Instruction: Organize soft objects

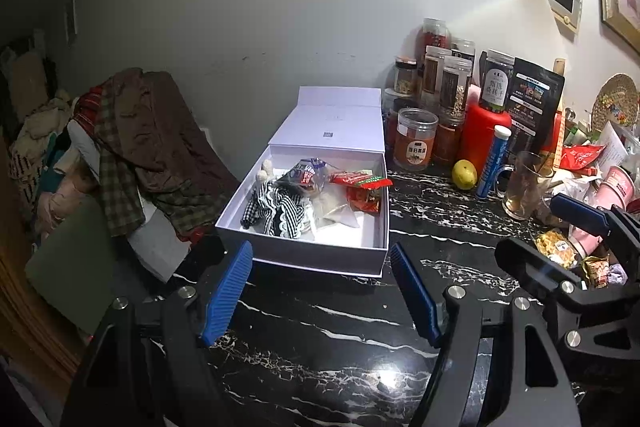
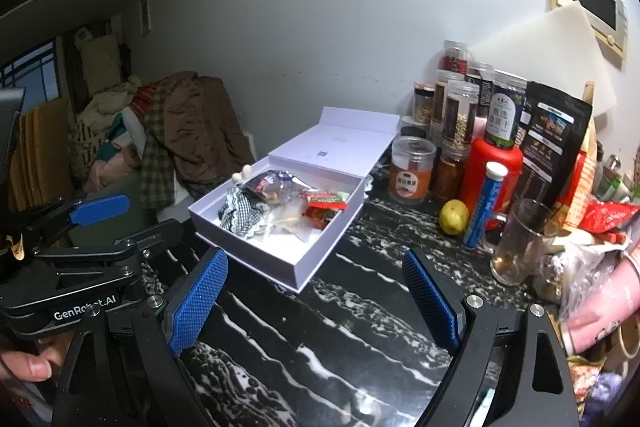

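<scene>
1. Two grippers hover side by side over a black marble-look countertop (image 1: 320, 359) with white veins, which fills the whole stretch under and ahead of both of them.
2. Off to the left of the left gripper (image 1: 320, 291) sits a big heap of clothes (image 1: 148, 147), brown and plaid stuff piled well clear of the counter edge.
3. Straight ahead of the left gripper, just past its fingertips, is a white box (image 1: 304, 255) with its lid (image 1: 332, 123) flipped back flat behind it. From the right gripper (image 2: 316, 291) the same box is ahead and a bit to the left.
4. Ahead-right of both grippers there's a crowd of jars (image 1: 448, 83) against the wall, plus a red bottle (image 1: 484, 131), a black pouch (image 1: 532, 99) and a glass mug (image 1: 524, 187).
5. Inside the box, far-left part: a black-and-white checked fabric piece (image 1: 276, 211) with lacy trim. That's the soft stuff, already in there.
6. Next to it, toward the right wall of the box, are a clear plastic bag (image 1: 336, 211) and red snack packets (image 1: 360, 187).
7. Small stuff: a yellow lemon (image 1: 464, 175) and a blue tube (image 1: 492, 163) sit just in front of the jars.
8. Both grippers have their blue pads spread apart with nothing between them, just bare counter. The right one is spread wider.
</scene>
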The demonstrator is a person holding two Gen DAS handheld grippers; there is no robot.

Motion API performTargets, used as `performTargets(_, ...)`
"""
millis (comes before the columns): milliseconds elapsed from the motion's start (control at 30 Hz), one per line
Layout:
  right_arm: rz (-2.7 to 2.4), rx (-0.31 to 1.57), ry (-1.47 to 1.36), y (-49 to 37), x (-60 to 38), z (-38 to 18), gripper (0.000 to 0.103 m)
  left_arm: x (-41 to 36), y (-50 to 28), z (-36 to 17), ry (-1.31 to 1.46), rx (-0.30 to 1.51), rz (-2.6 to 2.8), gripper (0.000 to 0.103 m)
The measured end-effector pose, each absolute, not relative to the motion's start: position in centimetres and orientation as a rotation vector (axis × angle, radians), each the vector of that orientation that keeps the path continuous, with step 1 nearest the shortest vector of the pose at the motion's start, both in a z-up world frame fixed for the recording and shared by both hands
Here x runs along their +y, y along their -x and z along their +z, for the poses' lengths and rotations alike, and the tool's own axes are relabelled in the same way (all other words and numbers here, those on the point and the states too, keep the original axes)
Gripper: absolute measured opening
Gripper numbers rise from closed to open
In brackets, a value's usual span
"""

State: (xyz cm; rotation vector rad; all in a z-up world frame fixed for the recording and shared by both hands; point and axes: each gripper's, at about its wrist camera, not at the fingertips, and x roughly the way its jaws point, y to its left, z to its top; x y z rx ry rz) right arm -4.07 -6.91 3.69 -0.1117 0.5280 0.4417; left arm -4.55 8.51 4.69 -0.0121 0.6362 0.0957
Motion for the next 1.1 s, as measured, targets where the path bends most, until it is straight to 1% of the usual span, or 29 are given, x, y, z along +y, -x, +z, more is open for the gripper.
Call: performTargets(1100,0.436,0.545,0.128,4.60,-6.09,2.98,0.090,8.27,5.02,3.87,0.010,0.644,0.080,0.072)
